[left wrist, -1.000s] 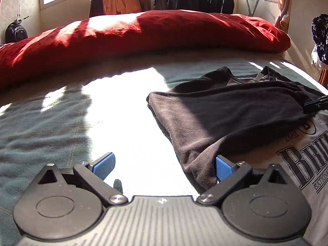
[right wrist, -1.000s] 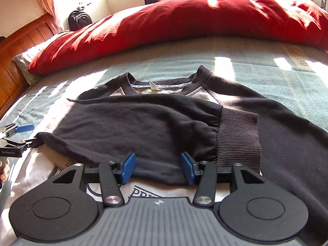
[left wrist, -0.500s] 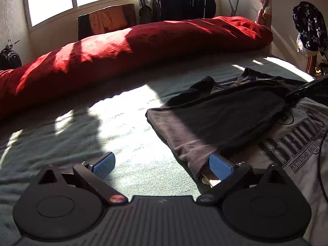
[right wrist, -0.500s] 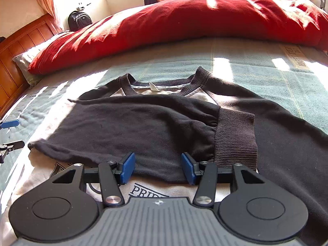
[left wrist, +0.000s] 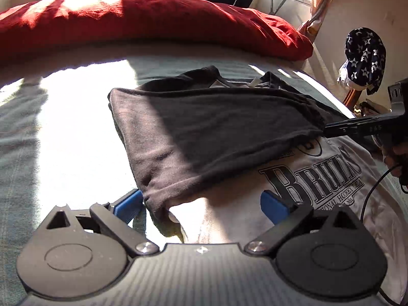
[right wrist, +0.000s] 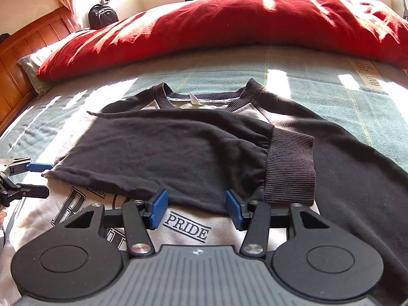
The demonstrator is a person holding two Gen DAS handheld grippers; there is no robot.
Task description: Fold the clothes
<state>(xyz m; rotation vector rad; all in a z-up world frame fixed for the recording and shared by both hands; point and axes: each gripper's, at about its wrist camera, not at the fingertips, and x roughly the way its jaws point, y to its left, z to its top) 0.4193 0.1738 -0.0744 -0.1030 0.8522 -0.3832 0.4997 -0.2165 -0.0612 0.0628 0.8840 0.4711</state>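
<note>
the left gripper [left wrist: 201,204] had swung in over the shirt's lower left corner since a second before, when only its right finger touched the sleeve's fold; the right gripper [right wrist: 196,207] had kept its place. the sweatshirt [right wrist: 188,229], grey-bodied with black raglan sleeves and a printed "bruins" and "pride" on the chest, lay face up on the teal bedspread [right wrist: 293,66], collar toward the long red pillow [right wrist: 229,23]. its left sleeve [right wrist: 163,148] was folded across the chest, the ribbed cuff [right wrist: 290,168] resting over the right side of the body.

in the left wrist view the left gripper's blue pads [left wrist: 127,204] stood wide apart, gripping nothing, with the folded edge of the sleeve [left wrist: 204,137] and bare grey fabric lying between them. the left pad was just beside the sleeve's fold. in the right wrist view the right gripper's pads [right wrist: 158,209] stood about half apart, low over the lower edge of the folded sleeve, which lay between them; they did not pinch it. the other gripper showed at each view's edge, at the sleeve's opposite end. a wooden headboard [right wrist: 28,43] and a black backpack [right wrist: 102,15] stood beyond the pillow.
</note>
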